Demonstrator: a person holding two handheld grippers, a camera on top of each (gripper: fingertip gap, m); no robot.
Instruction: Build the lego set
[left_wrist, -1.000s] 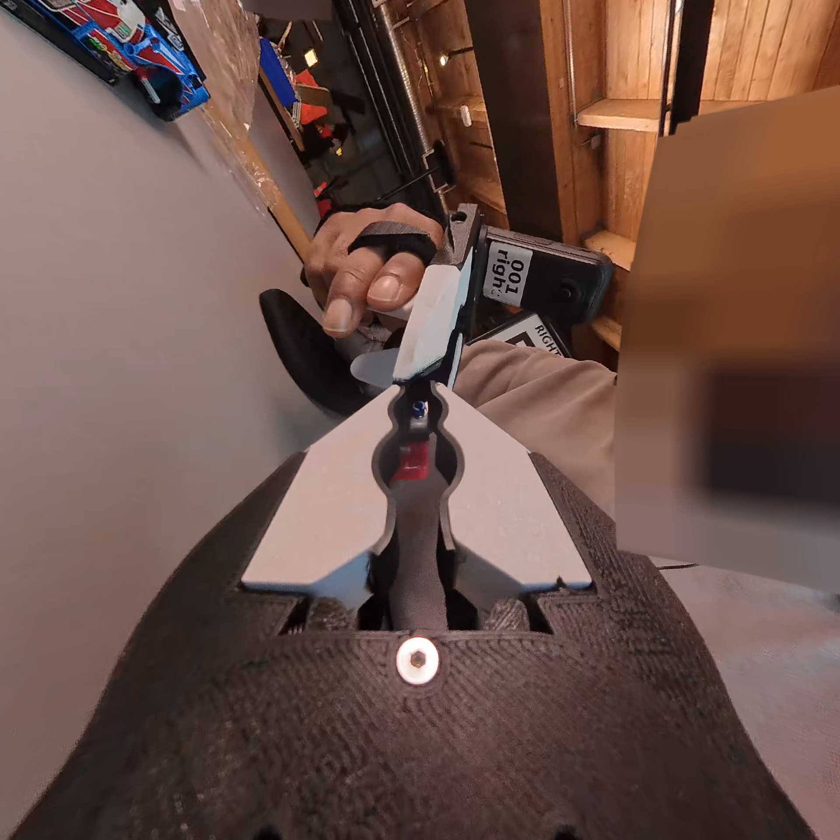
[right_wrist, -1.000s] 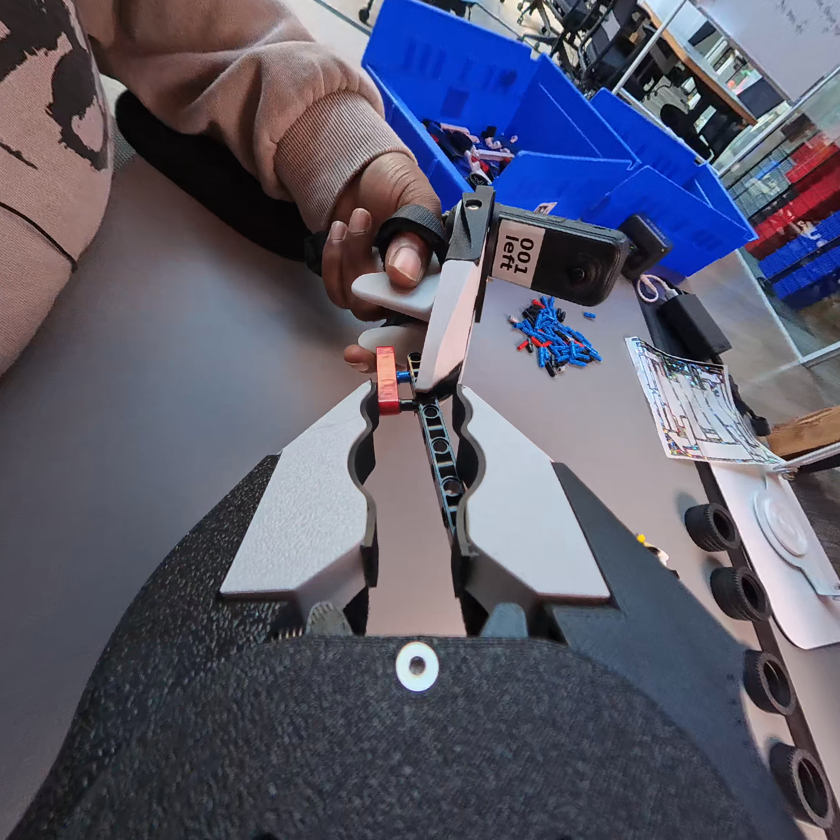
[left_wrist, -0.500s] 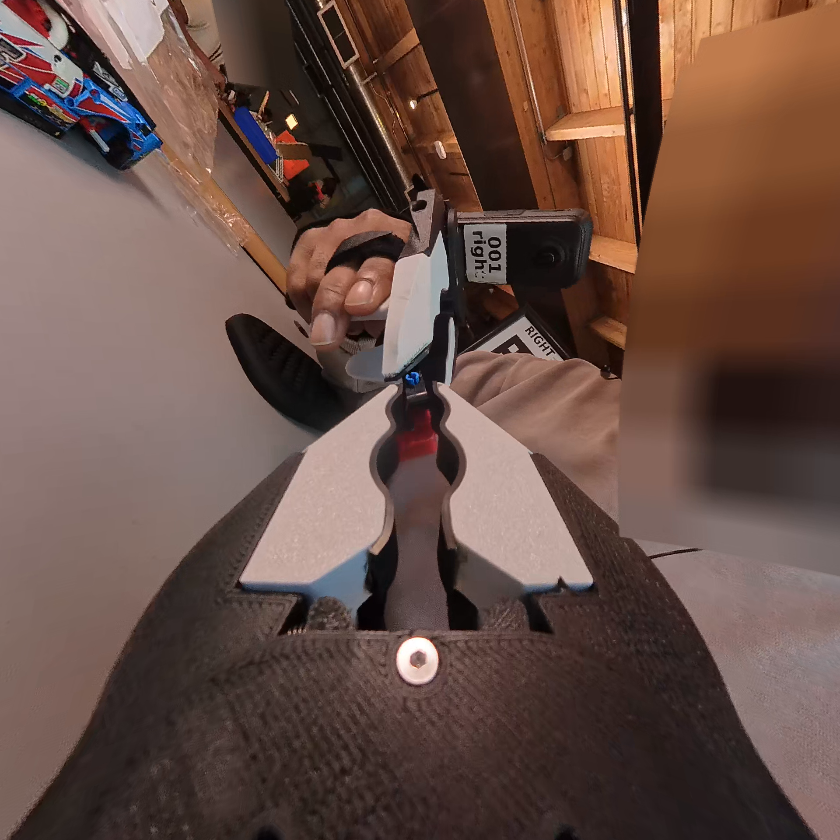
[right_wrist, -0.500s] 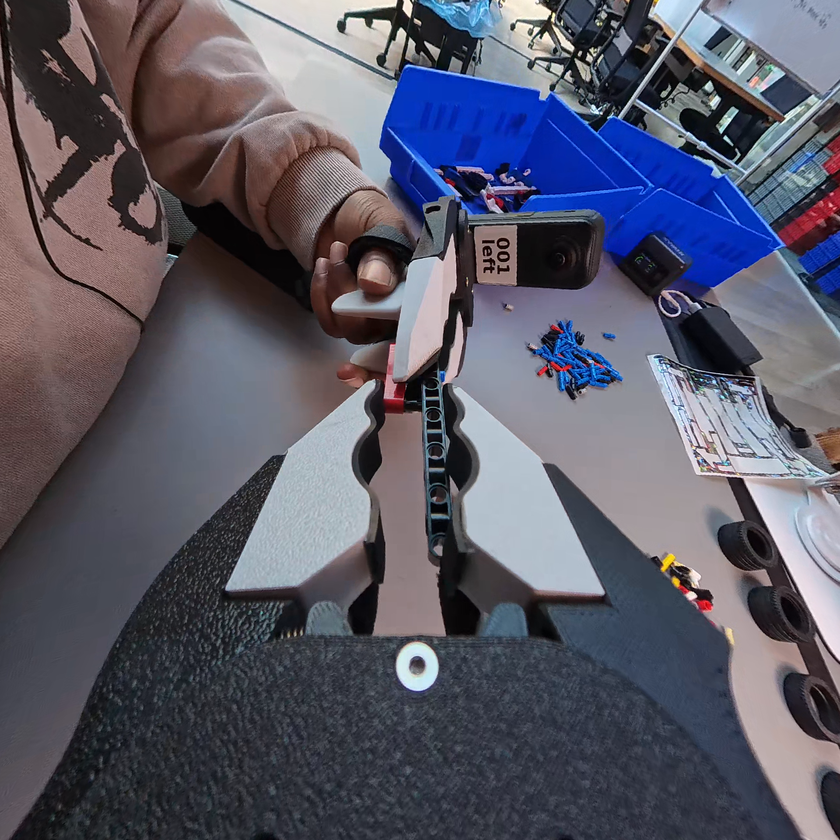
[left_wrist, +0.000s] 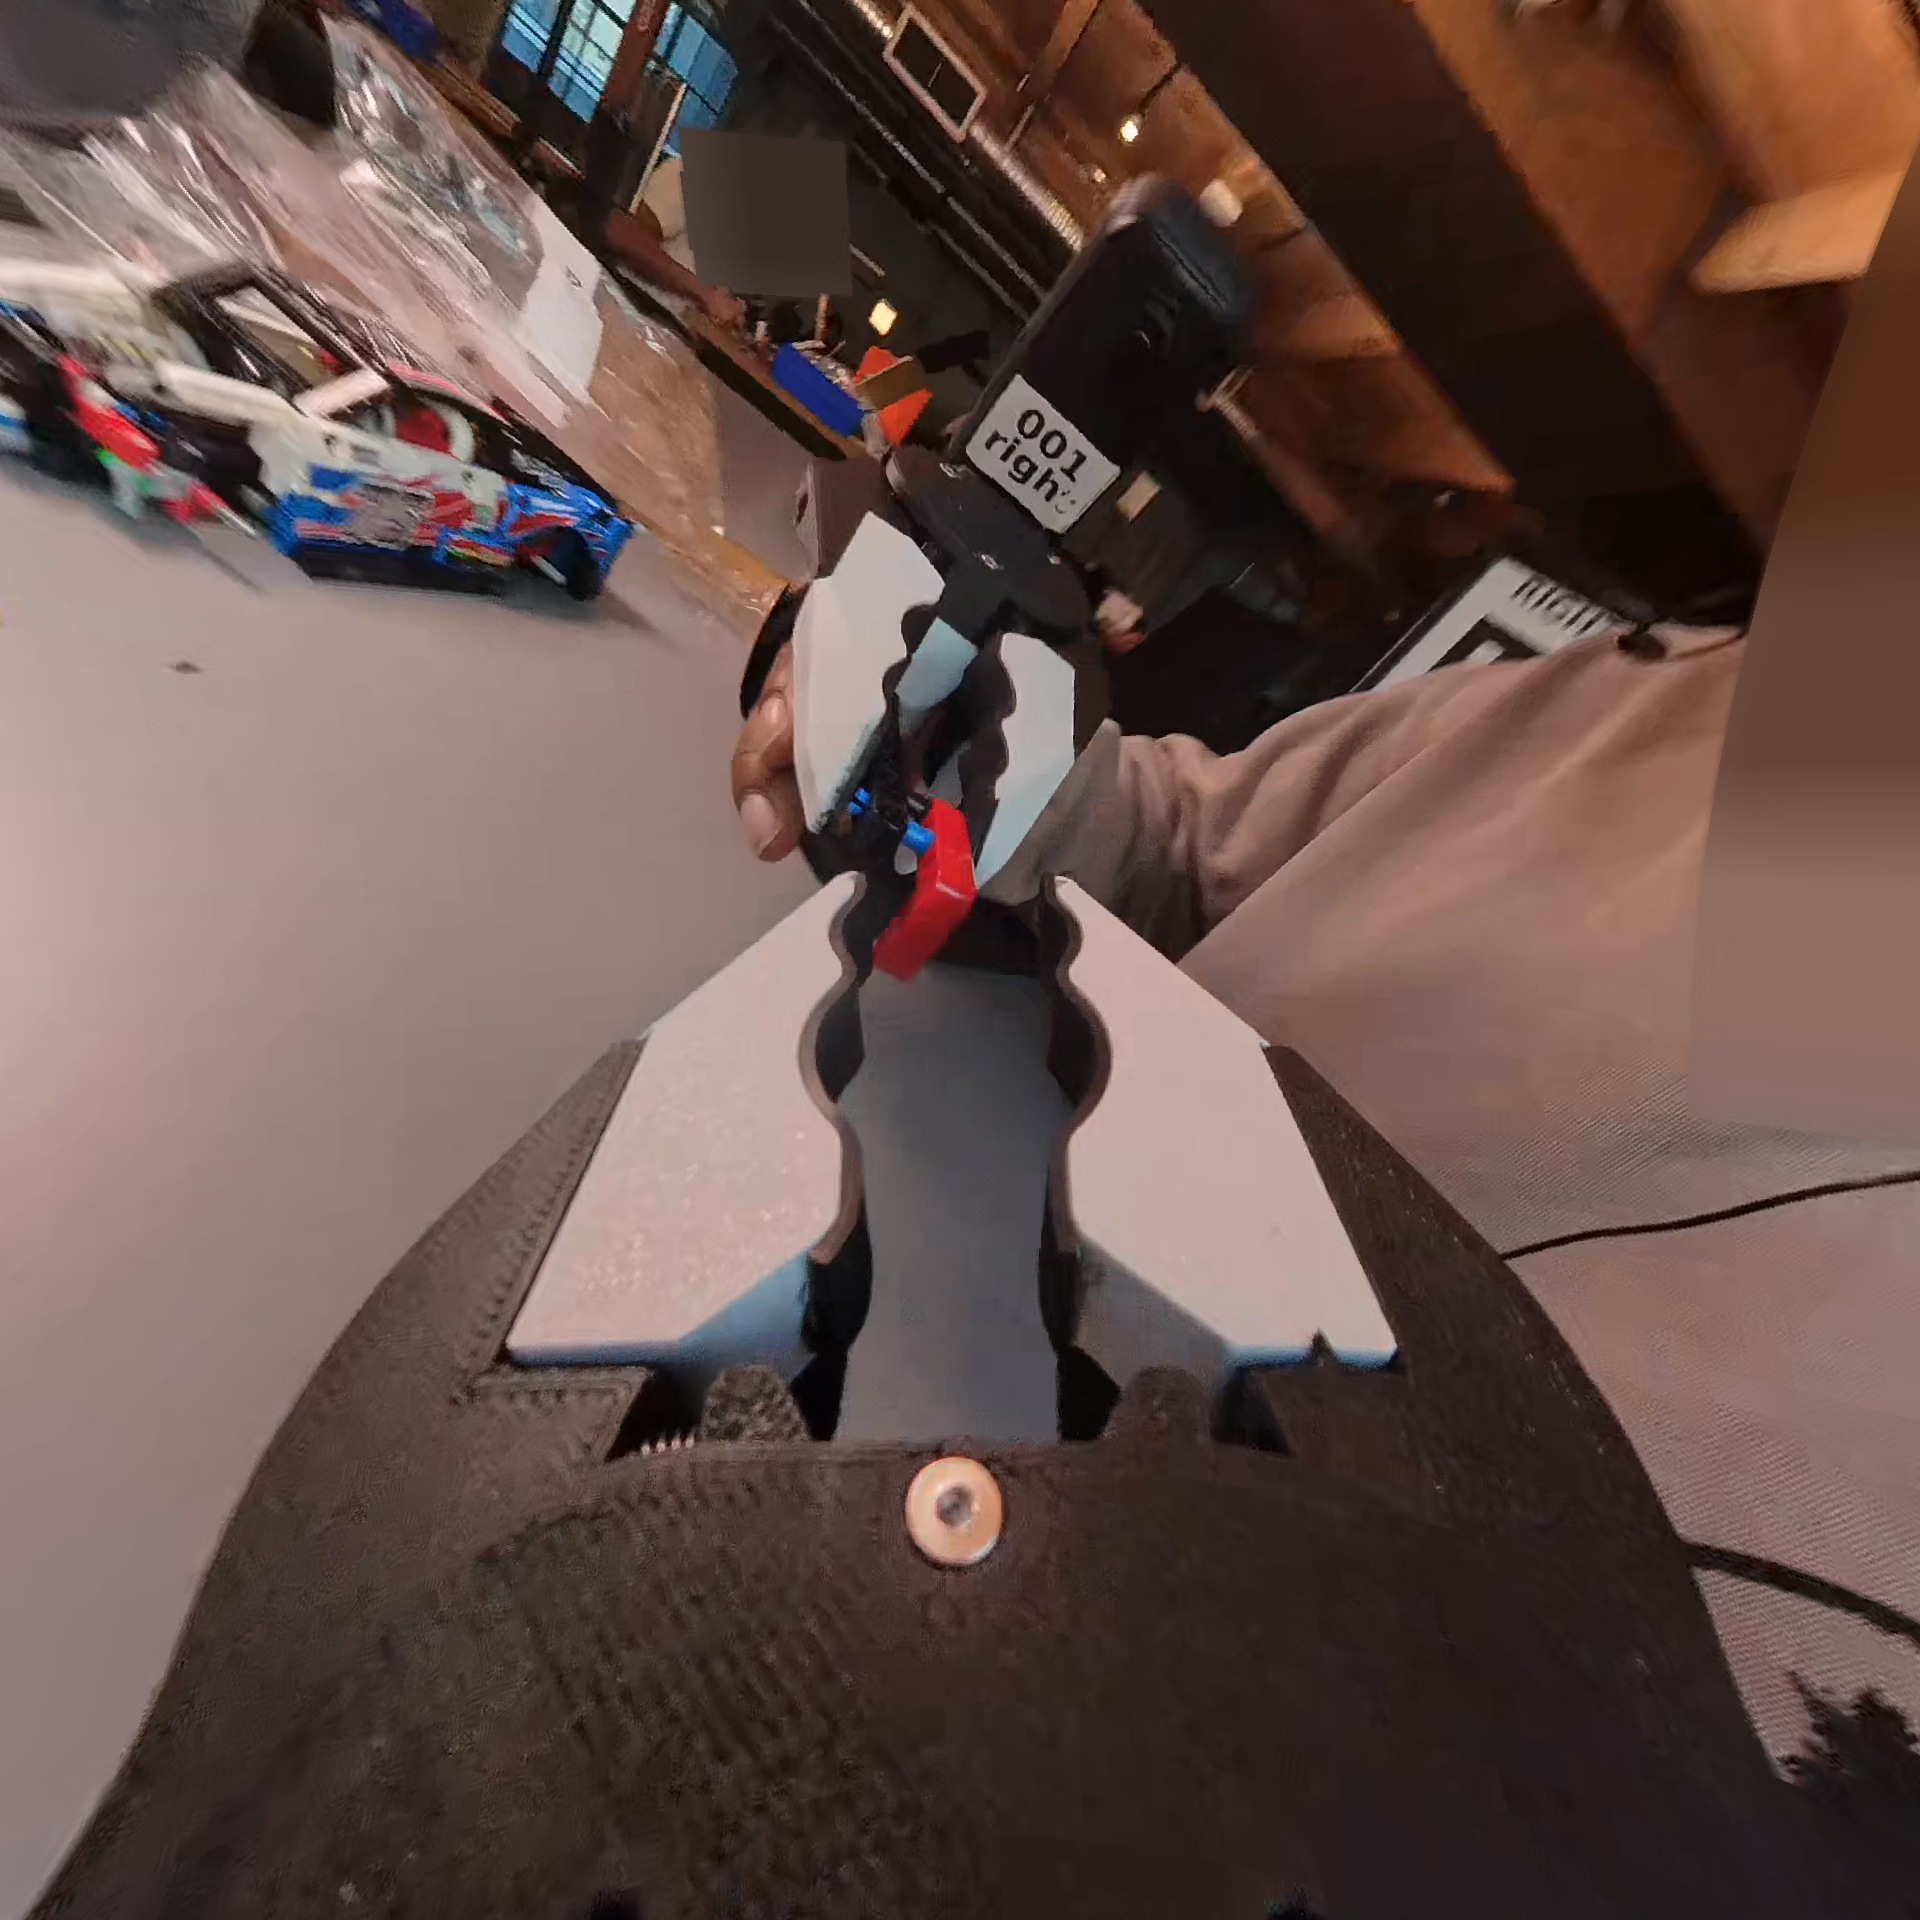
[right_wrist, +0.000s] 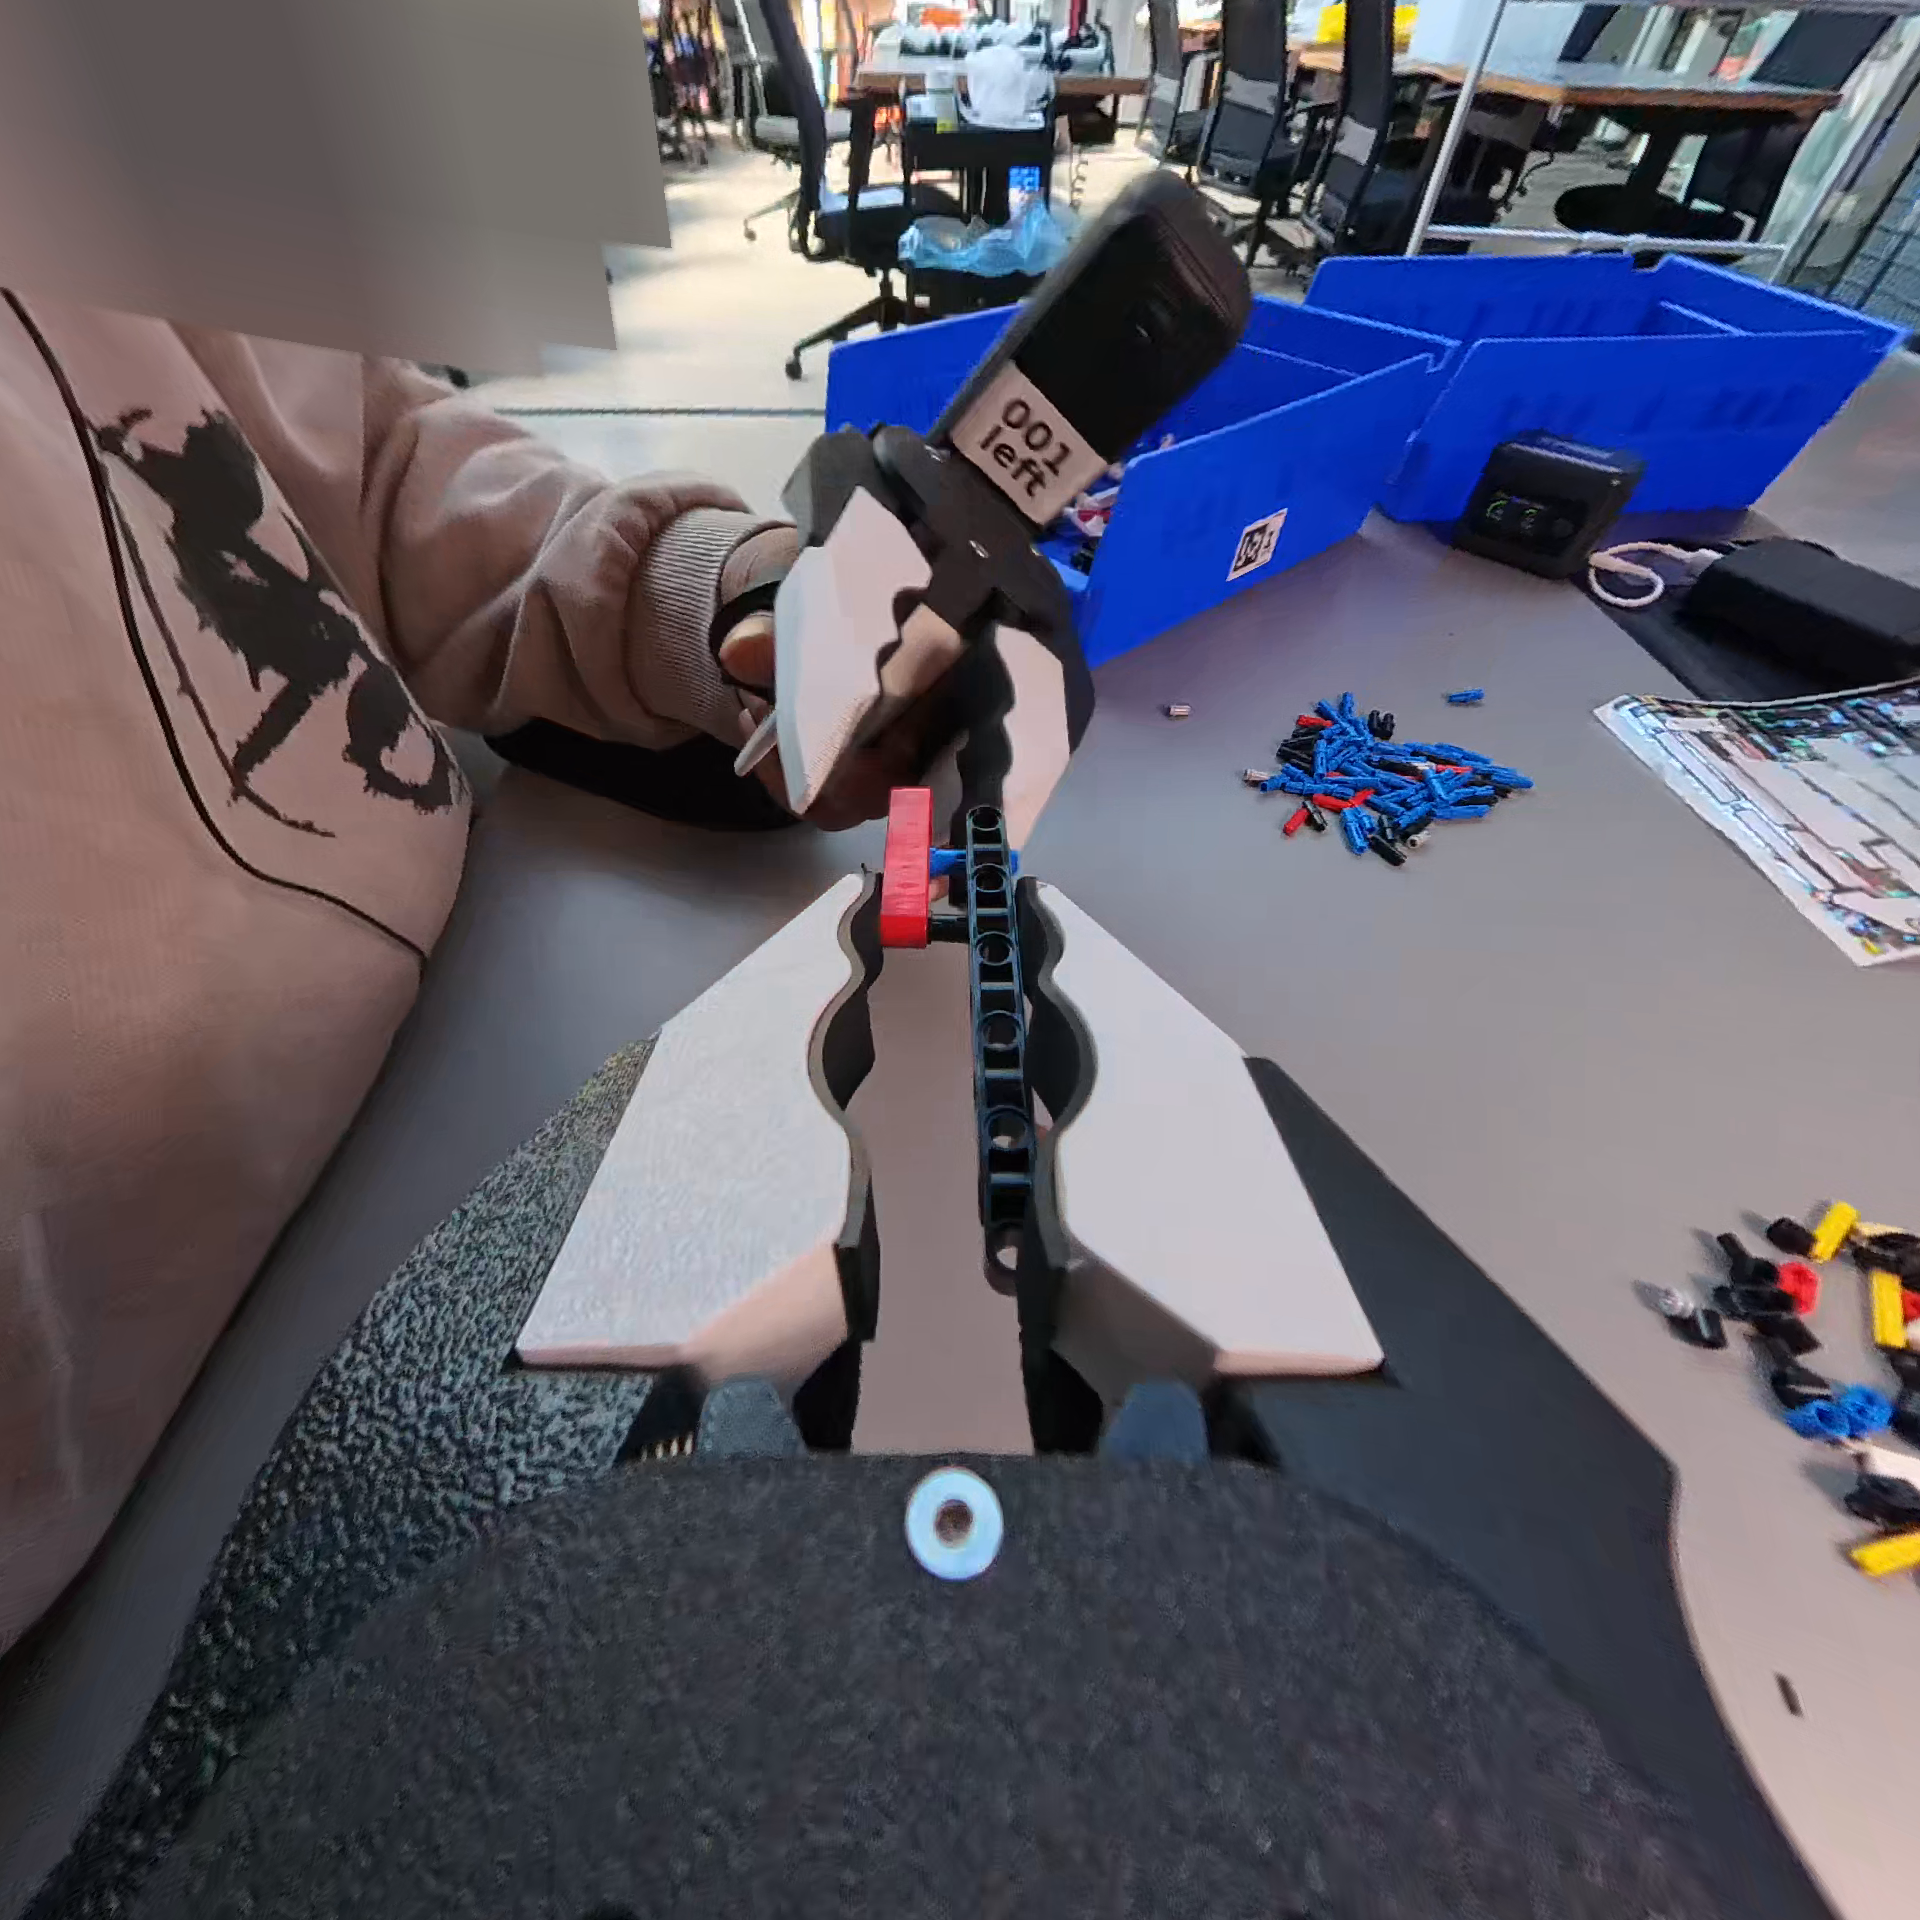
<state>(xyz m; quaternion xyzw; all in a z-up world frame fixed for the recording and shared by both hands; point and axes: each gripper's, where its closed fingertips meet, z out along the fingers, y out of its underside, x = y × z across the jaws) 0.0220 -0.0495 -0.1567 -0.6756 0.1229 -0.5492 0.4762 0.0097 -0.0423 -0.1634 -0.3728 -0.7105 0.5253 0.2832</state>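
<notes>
My right gripper (right_wrist: 943, 883) is shut on a small assembly held above the grey table (right_wrist: 1351, 1039). A long black holed beam (right_wrist: 1000, 1049) lies along its right finger. A short red beam (right_wrist: 907, 868) is pinned to it by a blue pin and rests against the left fingertip. My left gripper (left_wrist: 954, 883) is open and empty. The red beam (left_wrist: 928, 888) sits just at its left fingertip. In the right wrist view the left gripper (right_wrist: 914, 769) faces the assembly's far end with its jaws apart. In the left wrist view the right gripper (left_wrist: 909, 842) holds the assembly.
Blue bins (right_wrist: 1351, 436) stand at the back of the table. A pile of blue and black pins (right_wrist: 1382, 779), an instruction sheet (right_wrist: 1787, 800) and loose pieces (right_wrist: 1829, 1340) lie to the right. A built model car (left_wrist: 343, 478) stands far left. The person's sleeve (right_wrist: 540, 582) is at left. My two grippers' fingertips are within a few centimetres of each other.
My left gripper has opened and let go of the red beam, and it has tilted. My right gripper still holds the black beam, with the red beam now pinned to it.
</notes>
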